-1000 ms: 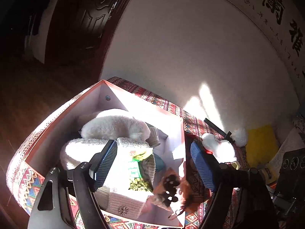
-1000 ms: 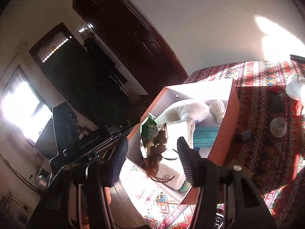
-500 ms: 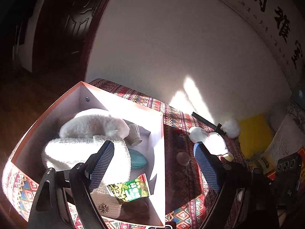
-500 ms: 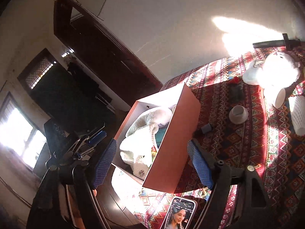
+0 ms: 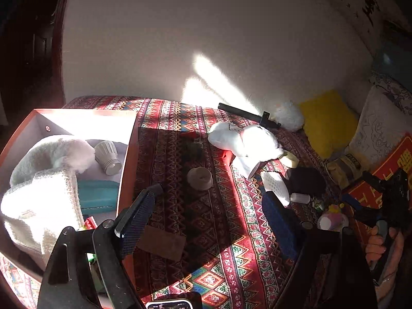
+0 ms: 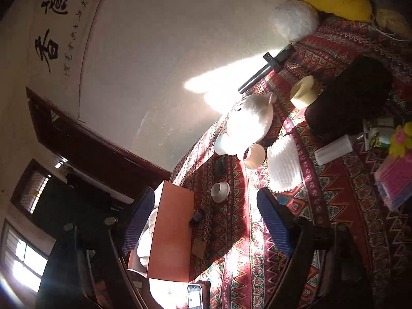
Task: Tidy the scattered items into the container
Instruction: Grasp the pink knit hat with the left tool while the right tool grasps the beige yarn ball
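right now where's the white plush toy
The white plush toy is out on the patterned cloth, right of the orange box, near the far wall beside the black rod. In the right wrist view it lies above an overturned cup.

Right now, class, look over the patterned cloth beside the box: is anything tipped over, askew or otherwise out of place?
Yes. A small cream cup lies on its side next to the white plush toy, its open mouth facing sideways. Nearby, another cup stands upright on the patterned cloth. Nothing looks spilled. Several loose items still sit outside the orange box.

yellow cushion (image 5: 325, 121), calligraphy scroll (image 6: 55, 23), dark door (image 6: 103, 154)
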Available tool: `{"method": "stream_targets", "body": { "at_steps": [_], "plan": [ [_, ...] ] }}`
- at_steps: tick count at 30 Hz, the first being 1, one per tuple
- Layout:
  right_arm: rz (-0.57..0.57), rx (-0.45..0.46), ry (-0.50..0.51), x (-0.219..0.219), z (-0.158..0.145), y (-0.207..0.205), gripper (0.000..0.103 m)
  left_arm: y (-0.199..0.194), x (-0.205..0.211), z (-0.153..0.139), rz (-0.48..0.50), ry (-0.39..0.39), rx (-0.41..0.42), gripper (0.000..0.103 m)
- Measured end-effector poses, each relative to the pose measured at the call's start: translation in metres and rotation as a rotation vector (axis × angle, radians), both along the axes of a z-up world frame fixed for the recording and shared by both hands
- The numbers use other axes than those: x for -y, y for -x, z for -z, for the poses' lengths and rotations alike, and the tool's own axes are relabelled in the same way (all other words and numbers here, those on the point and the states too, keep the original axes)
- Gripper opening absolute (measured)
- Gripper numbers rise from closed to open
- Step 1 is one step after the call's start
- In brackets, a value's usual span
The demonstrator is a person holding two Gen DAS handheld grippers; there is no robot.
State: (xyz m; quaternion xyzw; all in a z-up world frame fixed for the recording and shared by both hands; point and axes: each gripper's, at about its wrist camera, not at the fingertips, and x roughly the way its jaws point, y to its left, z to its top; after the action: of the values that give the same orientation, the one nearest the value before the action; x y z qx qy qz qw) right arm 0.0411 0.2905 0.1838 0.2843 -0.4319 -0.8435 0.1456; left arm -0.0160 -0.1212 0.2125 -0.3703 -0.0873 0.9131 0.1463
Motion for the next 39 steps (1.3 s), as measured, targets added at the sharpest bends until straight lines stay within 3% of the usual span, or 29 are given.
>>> {"method": "stream_targets", "body": {
  "at_steps": [8, 14, 17, 21, 24, 29, 37, 38, 39],
  "plan": [
    [0.202, 0.082, -0.087, -0.087, 0.008, -0.035, 0.084, 0.001, -0.093, 0.032, 0.171, 0.074, 0.075, 0.086],
    [0.295, 0.248, -0.136, -0.137, 0.043, -0.05, 0.086, -0.015, -0.181, 0.058, 0.317, 0.13, 0.094, 0.086],
    [0.329, 0.313, -0.087, -0.159, 0.062, -0.058, 0.086, -0.03, -0.23, 0.066, 0.408, 0.156, 0.051, 0.086],
    [0.416, 0.39, -0.029, -0.19, 0.088, -0.071, 0.086, -0.047, -0.304, 0.081, 0.564, 0.263, -0.044, 0.086],
    [0.434, 0.466, -0.026, -0.201, 0.108, -0.068, 0.086, -0.044, -0.349, 0.101, 0.66, 0.291, -0.016, 0.086],
    [0.442, 0.52, 0.031, -0.206, 0.135, -0.056, 0.086, -0.027, -0.4, 0.127, 0.709, 0.417, 0.011, 0.086],
    [0.411, 0.542, -0.053, -0.19, 0.139, -0.037, 0.096, -0.003, -0.431, 0.133, 0.771, 0.357, 0.059, 0.086],
    [0.407, 0.541, -0.068, -0.19, 0.14, -0.035, 0.096, -0.005, -0.434, 0.136, 0.777, 0.359, 0.061, 0.079],
    [0.401, 0.539, -0.089, -0.188, 0.14, -0.034, 0.096, -0.008, -0.438, 0.139, 0.792, 0.347, 0.077, 0.06]
  ]
}}
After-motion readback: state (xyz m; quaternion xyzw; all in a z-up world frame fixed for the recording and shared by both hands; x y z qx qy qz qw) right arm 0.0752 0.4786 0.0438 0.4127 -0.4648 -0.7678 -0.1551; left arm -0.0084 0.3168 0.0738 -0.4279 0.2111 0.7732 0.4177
